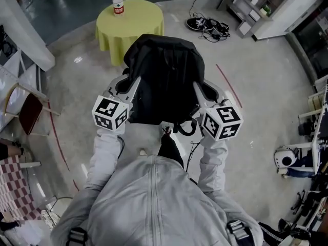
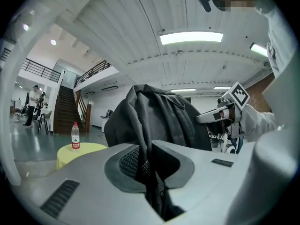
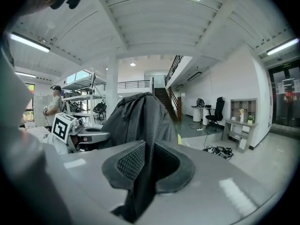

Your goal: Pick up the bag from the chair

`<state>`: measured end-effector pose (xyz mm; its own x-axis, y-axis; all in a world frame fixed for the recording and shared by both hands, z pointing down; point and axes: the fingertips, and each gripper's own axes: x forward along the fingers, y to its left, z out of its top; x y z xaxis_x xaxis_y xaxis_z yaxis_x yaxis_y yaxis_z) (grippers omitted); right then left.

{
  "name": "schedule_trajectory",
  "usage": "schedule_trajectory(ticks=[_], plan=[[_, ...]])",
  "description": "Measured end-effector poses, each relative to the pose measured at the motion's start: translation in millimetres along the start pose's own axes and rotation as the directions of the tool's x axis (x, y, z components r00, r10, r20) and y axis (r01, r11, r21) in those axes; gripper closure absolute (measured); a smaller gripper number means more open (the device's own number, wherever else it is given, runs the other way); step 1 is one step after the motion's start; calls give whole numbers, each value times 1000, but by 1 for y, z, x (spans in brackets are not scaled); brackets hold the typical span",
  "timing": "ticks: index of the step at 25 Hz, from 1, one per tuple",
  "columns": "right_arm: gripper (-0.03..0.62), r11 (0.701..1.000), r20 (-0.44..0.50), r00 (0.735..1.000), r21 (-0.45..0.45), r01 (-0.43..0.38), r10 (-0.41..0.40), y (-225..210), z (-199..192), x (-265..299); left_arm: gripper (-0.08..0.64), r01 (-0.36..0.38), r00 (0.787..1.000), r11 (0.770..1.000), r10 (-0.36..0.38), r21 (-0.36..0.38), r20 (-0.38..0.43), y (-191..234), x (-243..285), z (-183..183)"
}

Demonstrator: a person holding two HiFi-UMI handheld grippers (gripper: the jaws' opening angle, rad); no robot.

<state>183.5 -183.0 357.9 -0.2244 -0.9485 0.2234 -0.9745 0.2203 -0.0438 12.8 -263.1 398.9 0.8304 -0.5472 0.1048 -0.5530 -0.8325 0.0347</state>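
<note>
A black backpack [image 1: 164, 78] hangs in the air in front of my chest, held up between both grippers. My left gripper [image 1: 126, 85] is shut on the fabric at the bag's left side, and my right gripper [image 1: 206, 93] is shut on its right side. In the left gripper view a dark fold of the bag [image 2: 154, 121] runs down between the closed jaws of the left gripper [image 2: 149, 162]. The right gripper view shows the same: the bag [image 3: 136, 118] is pinched in the right gripper [image 3: 148, 167]. No chair is under the bag.
A round table with a yellow-green cloth [image 1: 138, 29] stands just beyond the bag, with a water bottle [image 1: 118, 0] on it. A folding chair with a red seat [image 1: 28, 111] stands at the left. Cables [image 1: 210, 25] lie on the floor near a shelf unit [image 1: 256, 6].
</note>
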Motion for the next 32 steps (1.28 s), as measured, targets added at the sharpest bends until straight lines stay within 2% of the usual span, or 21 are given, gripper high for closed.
schedule_trajectory(ticks=[6,13,32], plan=[[537,999,4,1000,-36,12,-12,16,5,-28,526,22,1000,999,-22,48,9,-18,-20,10],[538,998,44,998,-20,55,-54,23,10,-46,526,38,999,997,-40,74,24,-33,-36,23],[539,998,10,998,-27,58,-58,21,3,-39,526,52,999,998,-52,38,0,-29,-30,10]])
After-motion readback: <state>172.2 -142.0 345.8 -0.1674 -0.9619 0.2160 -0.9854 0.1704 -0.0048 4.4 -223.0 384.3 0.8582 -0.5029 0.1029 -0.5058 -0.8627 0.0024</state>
